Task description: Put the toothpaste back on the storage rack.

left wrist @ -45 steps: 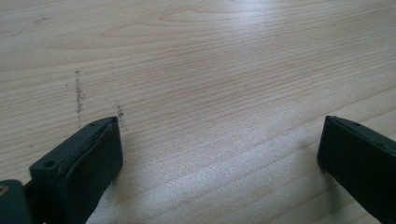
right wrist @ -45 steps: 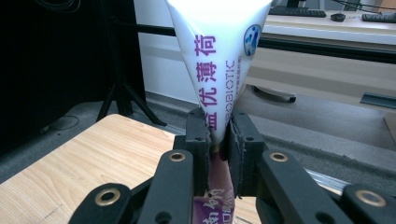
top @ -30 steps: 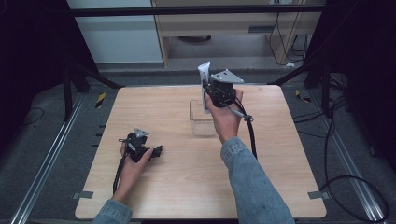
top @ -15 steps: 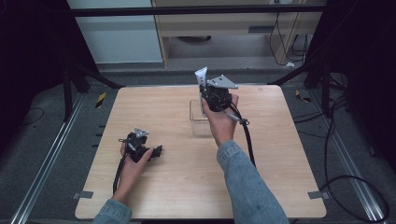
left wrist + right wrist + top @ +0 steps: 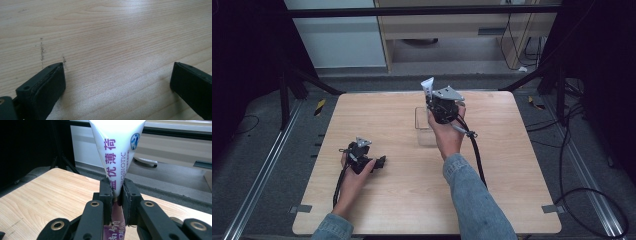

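Observation:
A white toothpaste tube (image 5: pixel 116 150) with purple print stands upright between the jaws of my right gripper (image 5: pixel 116 192), which is shut on its lower part. In the high view that right gripper (image 5: pixel 432 102) hovers over a clear plastic box (image 5: pixel 424 131) at the table's far middle, the tube's flat end (image 5: pixel 428 85) sticking up. My left gripper (image 5: pixel 379 162) rests low at the table's left, held in a hand. In its own view the left gripper (image 5: pixel 117 80) is open, its black fingers (image 5: pixel 47 87) wide apart over bare wood.
The wooden table (image 5: pixel 377 205) ends close behind the clear box. Beyond it stand a white cabinet (image 5: pixel 339 37) and a wooden desk (image 5: pixel 452 25). A black cable (image 5: pixel 474 150) trails from the right gripper along the forearm.
The right gripper with the tube has sunk a little toward the clear box. The left gripper has stayed put.

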The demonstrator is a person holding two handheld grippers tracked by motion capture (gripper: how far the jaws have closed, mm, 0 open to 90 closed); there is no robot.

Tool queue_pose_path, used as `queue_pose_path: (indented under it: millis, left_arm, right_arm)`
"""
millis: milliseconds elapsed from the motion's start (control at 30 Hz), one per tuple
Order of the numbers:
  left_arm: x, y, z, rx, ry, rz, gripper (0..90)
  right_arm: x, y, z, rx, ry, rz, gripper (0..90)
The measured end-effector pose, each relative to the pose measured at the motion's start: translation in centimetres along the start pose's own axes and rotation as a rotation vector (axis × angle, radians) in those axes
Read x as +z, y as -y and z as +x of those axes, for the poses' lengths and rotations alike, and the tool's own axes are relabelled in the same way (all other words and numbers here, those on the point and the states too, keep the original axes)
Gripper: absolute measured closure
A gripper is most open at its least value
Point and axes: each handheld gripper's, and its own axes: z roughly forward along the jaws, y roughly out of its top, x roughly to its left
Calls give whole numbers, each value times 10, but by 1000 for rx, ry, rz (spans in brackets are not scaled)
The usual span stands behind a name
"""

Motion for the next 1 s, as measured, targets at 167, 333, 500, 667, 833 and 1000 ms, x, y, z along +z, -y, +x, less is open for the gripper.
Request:
queue_pose_path:
  millis: [167,333,500,667,833,1000]
  left_arm:
    - [0,0,0,0,-1,0,0]
    - [0,0,0,0,0,0,0]
    - [0,0,0,-1,0,-1,0]
    - [0,0,0,-1,0,-1,0]
    - [0,0,0,-1,0,-1,0]
    - [0,0,0,-1,0,-1,0]
  right_arm:
    - [3,6,2,1,1,8,796]
    - [6,11,6,-2,-6,12,797]
    - [8,13,10,-9,-2,10,797]
    - [10,16,13,-16,-1,9,797]
    - [10,19,12,-2,7,13,797]
    - [11,22,11,-2,9,17,797]
